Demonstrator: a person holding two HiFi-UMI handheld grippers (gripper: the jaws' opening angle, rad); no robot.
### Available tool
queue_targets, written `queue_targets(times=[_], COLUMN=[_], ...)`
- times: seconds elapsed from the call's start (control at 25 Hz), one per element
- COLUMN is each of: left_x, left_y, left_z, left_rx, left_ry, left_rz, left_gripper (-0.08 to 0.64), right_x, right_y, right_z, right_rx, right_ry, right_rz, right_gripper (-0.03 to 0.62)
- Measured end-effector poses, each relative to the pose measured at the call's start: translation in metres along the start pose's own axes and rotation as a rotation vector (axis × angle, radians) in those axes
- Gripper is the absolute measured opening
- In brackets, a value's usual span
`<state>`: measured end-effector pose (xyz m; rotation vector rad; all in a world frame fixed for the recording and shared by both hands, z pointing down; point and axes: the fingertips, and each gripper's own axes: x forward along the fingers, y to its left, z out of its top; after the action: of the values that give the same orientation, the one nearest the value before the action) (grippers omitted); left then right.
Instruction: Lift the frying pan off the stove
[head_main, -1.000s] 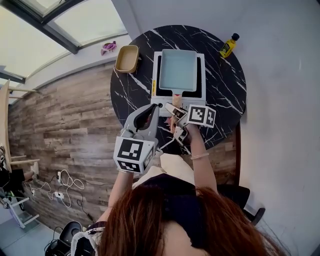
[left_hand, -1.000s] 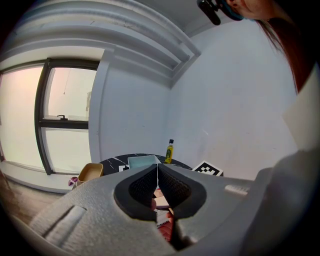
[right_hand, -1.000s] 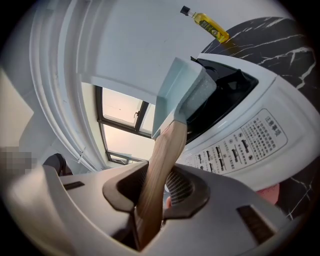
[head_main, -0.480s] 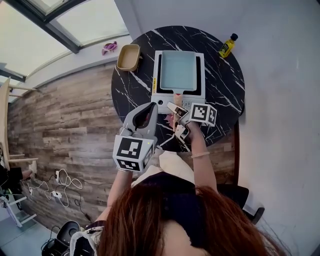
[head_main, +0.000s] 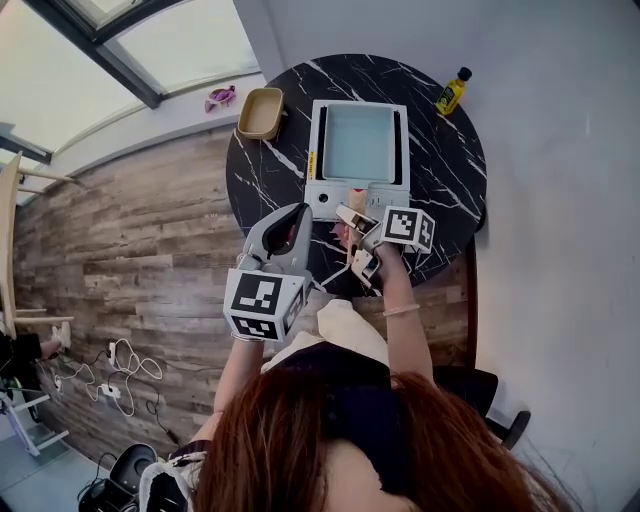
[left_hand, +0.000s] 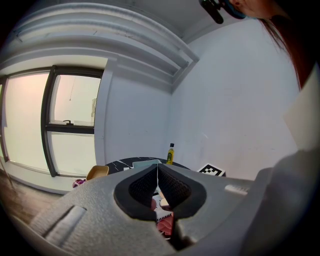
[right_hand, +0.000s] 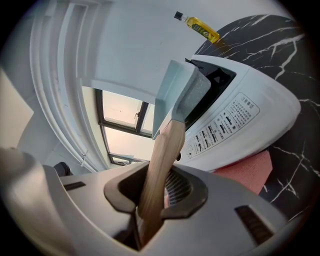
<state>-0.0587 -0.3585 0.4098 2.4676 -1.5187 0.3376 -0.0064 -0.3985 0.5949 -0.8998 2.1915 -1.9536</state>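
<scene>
- Closing in just now, my right claw (right_hand: 159, 192) clamps the wooden handle (right_hand: 162, 155), jaws partly apart.
- Frying pan (head_main: 354, 142) rests on the stove (head_main: 316, 196), its handle pointing toward me.
- Left claw (left_hand: 158, 187) is pinched together, empty.

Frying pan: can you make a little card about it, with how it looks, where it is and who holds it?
Look: pale blue, square frying pan with a wooden handle
Place: on the white stove, which stands on the black marble table
Right tool: jaws have just been closing, now clamped on the wooden handle
Left tool: jaws together, holds nothing
</scene>
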Motion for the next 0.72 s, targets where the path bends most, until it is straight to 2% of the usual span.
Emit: queue_targets(times=[0.4, 0.72], left_x=[-0.034, -0.063], left_y=[-0.002, -0.014], left_z=[0.003, 0.003], left_rx=[-0.004, -0.009], left_ry=[-0.035, -0.065], left_rz=[-0.004, -0.035], left_gripper=[0.014, 0.014], right_x=[-0.013, -0.028], right_y=[0.022, 0.039], right_z=[-0.026, -0.053], right_rx=[-0.021, -0.043], right_ry=[-0.01, -0.016], right_rz=[0.005, 0.014], right_gripper=[0.091, 0.092])
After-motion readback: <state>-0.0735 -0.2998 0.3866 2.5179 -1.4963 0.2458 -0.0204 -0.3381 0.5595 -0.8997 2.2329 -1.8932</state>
